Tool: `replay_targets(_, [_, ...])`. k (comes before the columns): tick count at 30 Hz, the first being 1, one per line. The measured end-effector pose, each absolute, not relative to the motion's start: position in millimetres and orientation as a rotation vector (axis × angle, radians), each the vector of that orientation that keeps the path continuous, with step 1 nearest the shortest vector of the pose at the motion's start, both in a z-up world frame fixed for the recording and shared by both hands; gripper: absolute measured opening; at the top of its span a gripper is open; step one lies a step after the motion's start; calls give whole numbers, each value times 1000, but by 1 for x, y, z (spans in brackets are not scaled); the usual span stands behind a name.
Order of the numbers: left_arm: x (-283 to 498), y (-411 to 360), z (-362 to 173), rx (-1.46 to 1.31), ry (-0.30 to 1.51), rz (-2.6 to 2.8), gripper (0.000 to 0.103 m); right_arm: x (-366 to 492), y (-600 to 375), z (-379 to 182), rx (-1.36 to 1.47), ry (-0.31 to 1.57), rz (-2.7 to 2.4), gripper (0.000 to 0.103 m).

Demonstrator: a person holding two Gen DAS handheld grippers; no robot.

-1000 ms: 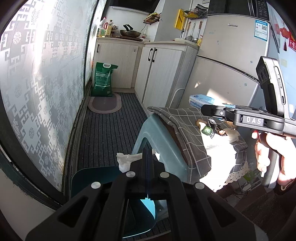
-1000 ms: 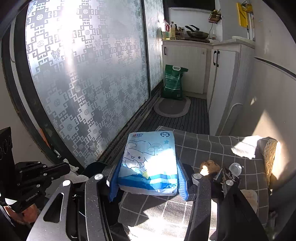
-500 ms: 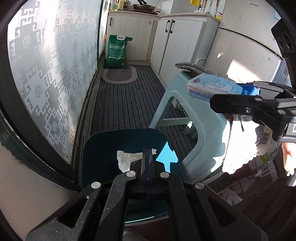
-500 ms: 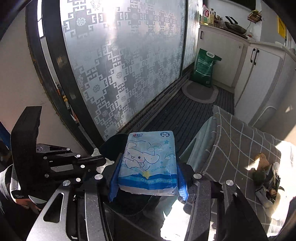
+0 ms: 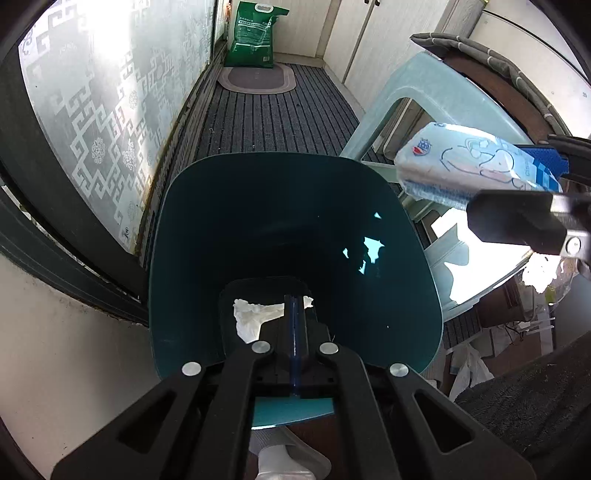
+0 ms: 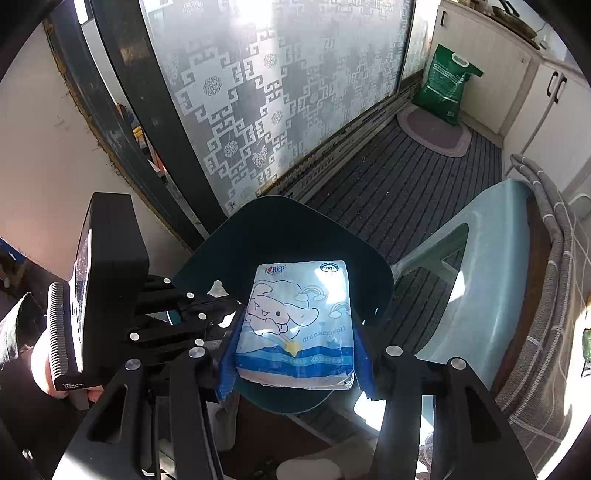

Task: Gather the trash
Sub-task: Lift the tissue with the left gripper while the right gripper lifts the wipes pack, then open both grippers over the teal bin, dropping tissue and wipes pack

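Observation:
A dark teal trash bin (image 5: 177,206) stands open on the floor beside the frosted sliding door. My left gripper (image 5: 295,302) hangs over its mouth, shut on a crumpled white tissue (image 5: 255,317) that sticks out to the left of the fingertips. My right gripper (image 6: 297,343) is shut on a blue-and-white tissue pack (image 6: 299,314) with a cartoon print, held flat above the bin (image 6: 369,254). In the left wrist view the pack (image 5: 461,166) and the right gripper (image 5: 502,181) come in from the right above the bin's rim. The left gripper (image 6: 221,302) sits just left of the pack.
A pale teal plastic stool (image 6: 480,266) with a grey checked cloth (image 6: 554,240) stands right of the bin. A green bag (image 5: 255,35) and an oval mat (image 5: 258,75) lie at the far end of the ribbed floor. The patterned door (image 6: 258,110) runs along the left.
Both grippers have come down and tilted toward the bin. The right one carried the tissue pack from above the clothed stool to over the bin's mouth. The left still grips the white tissue.

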State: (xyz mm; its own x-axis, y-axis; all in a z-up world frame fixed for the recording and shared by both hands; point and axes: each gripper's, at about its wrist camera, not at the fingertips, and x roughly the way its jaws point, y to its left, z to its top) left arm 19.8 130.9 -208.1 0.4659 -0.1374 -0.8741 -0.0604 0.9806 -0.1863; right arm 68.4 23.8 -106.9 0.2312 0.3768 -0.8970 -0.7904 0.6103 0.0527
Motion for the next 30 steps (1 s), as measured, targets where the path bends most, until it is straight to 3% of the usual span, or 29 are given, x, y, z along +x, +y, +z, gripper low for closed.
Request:
replay_targets(5, [23, 133, -222, -197, 1118, -41, 4, 66, 36, -124, -506, 1094, 829, 51])
replay_targets(8, [24, 133, -226, -182, 1128, -43, 17, 68, 41, -137, -525, 1124, 814, 51])
replay_targets(17, [19, 136, -209, -184, 1081, 3, 25, 78, 47, -177, -559, 1193, 778, 51])
replay_targets(30, [4, 133, -134, -165, 835, 26, 22, 82, 50, -214, -518, 1272, 791, 51])
